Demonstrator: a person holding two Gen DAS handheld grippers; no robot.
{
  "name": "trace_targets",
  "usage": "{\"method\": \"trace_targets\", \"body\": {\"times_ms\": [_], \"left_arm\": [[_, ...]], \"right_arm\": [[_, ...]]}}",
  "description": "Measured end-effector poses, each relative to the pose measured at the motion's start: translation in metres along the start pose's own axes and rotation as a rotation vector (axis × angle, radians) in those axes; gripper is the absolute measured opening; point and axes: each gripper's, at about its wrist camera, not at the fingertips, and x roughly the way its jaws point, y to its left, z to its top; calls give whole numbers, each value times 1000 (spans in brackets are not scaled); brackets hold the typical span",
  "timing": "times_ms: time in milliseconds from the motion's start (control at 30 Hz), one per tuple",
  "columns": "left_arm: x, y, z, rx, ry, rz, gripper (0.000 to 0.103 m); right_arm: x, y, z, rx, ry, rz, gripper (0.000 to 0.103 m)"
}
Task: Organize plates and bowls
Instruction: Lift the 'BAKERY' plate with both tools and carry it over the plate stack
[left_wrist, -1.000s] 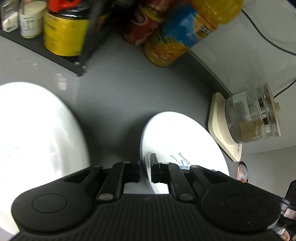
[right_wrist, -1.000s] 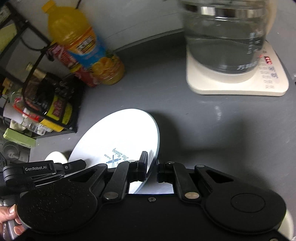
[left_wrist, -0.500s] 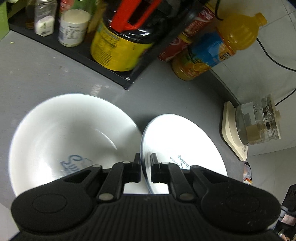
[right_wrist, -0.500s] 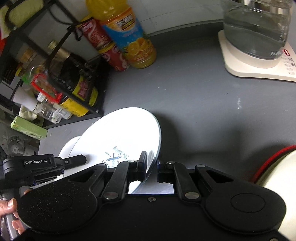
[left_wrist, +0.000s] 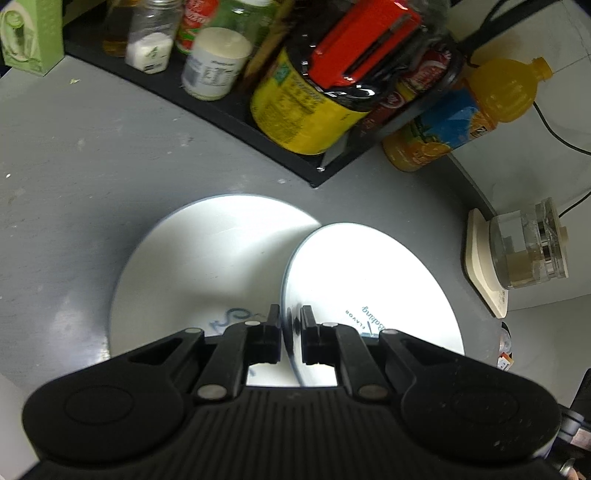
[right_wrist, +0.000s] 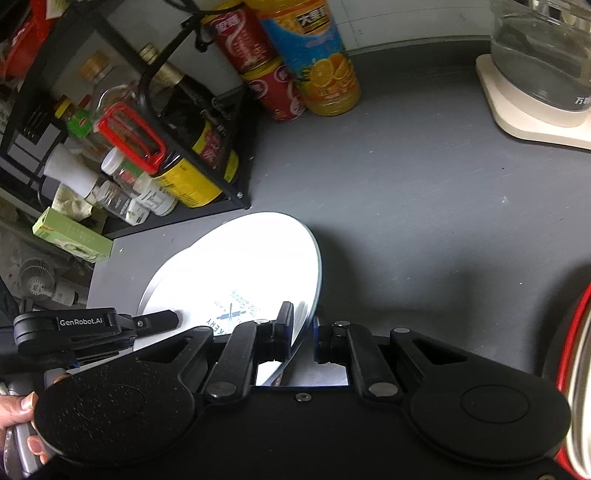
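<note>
A small white plate (left_wrist: 369, 280) with blue print hangs tilted above the grey counter, held at two rims. My left gripper (left_wrist: 290, 325) is shut on its near rim. My right gripper (right_wrist: 303, 325) is shut on the opposite rim of the same plate (right_wrist: 251, 269). The left gripper (right_wrist: 162, 321) also shows at the plate's far left side in the right wrist view. Under and left of the plate, a larger white bowl (left_wrist: 207, 258) with blue script rests on the counter, partly hidden by the plate and my fingers.
A black rack (left_wrist: 258, 122) of jars and bottles stands behind the bowl. An orange juice bottle (left_wrist: 461, 114) and red cans (right_wrist: 266, 74) are beside it. A glass kettle (left_wrist: 524, 254) sits at the right. A red-rimmed object (right_wrist: 576, 369) is at the right edge. A hand (right_wrist: 18, 417) grips the left handle.
Both grippers have carried the small plate sideways along the counter toward the rack. The large white bowl now lies partly beneath it, and the kettle has slid toward the frame edge.
</note>
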Motion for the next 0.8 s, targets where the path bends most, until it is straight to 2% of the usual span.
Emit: {"method": "trace_targets", "body": {"times_ms": [800], "left_arm": [[9, 49, -9, -16, 43, 23, 12]], "right_arm": [[17, 27, -35, -64, 22, -40, 10]]}}
